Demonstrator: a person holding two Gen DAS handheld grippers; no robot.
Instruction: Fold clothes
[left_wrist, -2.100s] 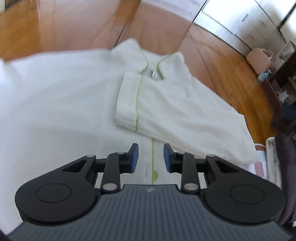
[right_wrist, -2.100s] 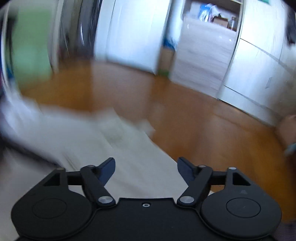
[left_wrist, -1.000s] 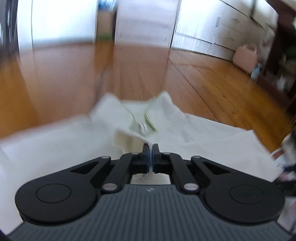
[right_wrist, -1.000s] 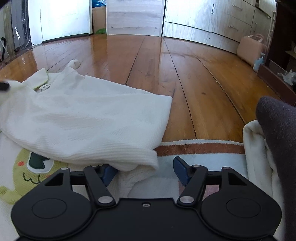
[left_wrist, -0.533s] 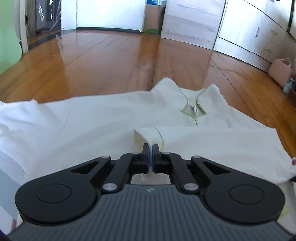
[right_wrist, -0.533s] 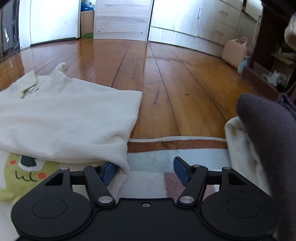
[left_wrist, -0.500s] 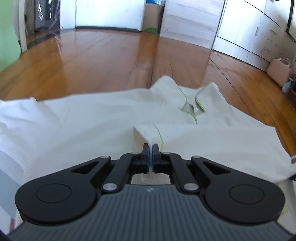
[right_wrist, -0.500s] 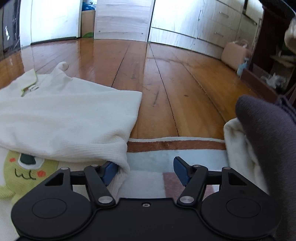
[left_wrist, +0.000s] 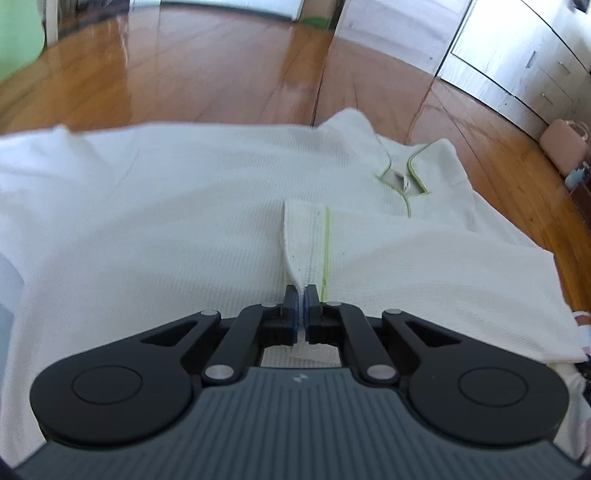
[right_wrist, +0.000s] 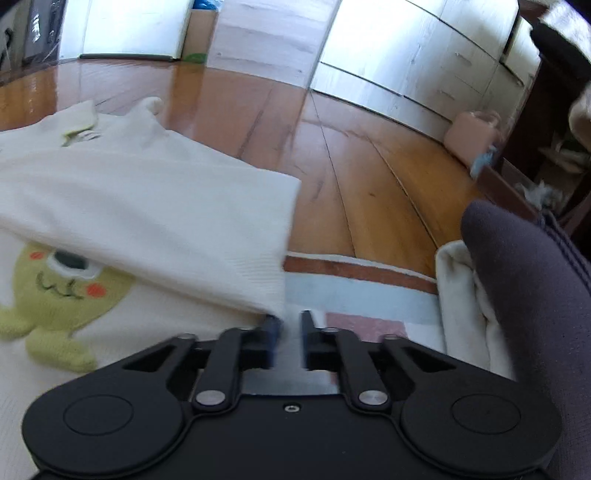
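White knit shirt (left_wrist: 184, 229) spread flat across a rug (right_wrist: 351, 291) and the wooden floor (left_wrist: 184, 85), collar with green piping (left_wrist: 402, 177) at the far right in the left wrist view. Sleeve cuff (left_wrist: 306, 240), white with a green stripe, folded in over the shirt body and lying on top of it. Left gripper (left_wrist: 303, 310) closed tight on the near edge of that cuff, blue pads pressed together with fabric pinched between them.

Right wrist view: same shirt (right_wrist: 147, 206) draped from upper left down to the lower centre, its lower corner hanging just over the gripper's left fingertip. Right gripper (right_wrist: 288, 332) nearly closed, a narrow gap between the pads; blurred white fabric in and just above that gap, contact with the pads not confirmable. Picture smeared around the fingertips.

Rug printed with a green cartoon creature (right_wrist: 55, 288), partly covered by the shirt, and bordered with brown, white, blue and pink bands. Dark grey garment (right_wrist: 535, 314) bulking at the right edge, lying over a cream towel-like cloth (right_wrist: 465, 295). Pink bag (right_wrist: 469, 136) on the floor against white cabinets (right_wrist: 406, 74) in the background. Dark shelving (right_wrist: 546, 147) at far right, contents indistinct
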